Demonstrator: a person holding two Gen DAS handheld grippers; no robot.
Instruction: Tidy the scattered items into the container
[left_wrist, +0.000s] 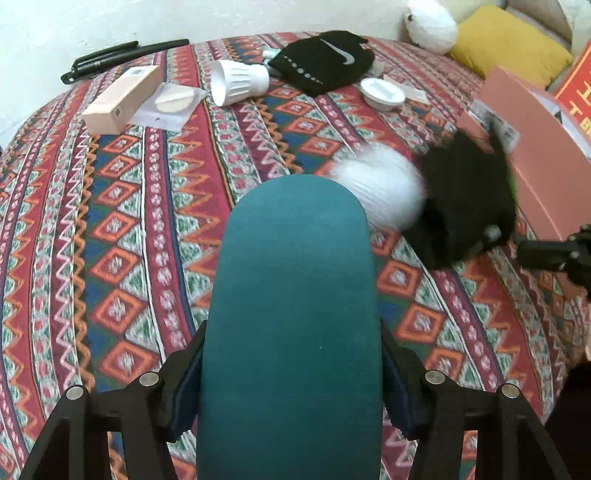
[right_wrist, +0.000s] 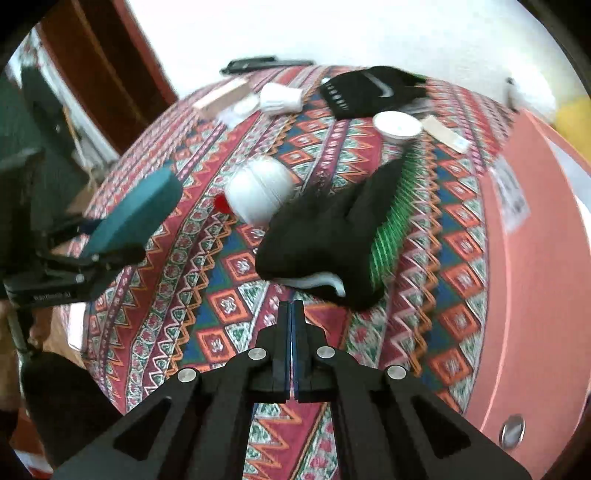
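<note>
Left tool (left_wrist: 290, 369) pinched teal case (left_wrist: 291, 314); right tool (right_wrist: 291, 325) pressed together, empty; black sock (right_wrist: 325, 236) at twelve o'clock; case could slip before pink container (right_wrist: 535, 258).

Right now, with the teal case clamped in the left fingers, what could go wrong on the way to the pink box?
1. The teal case is gripped near one end by the left gripper, so its long free end may tip or slip.
2. The black sock and white cup lie between it and the pink box; a low sweep could knock them.
3. The right gripper is shut and empty beside the sock.
</note>
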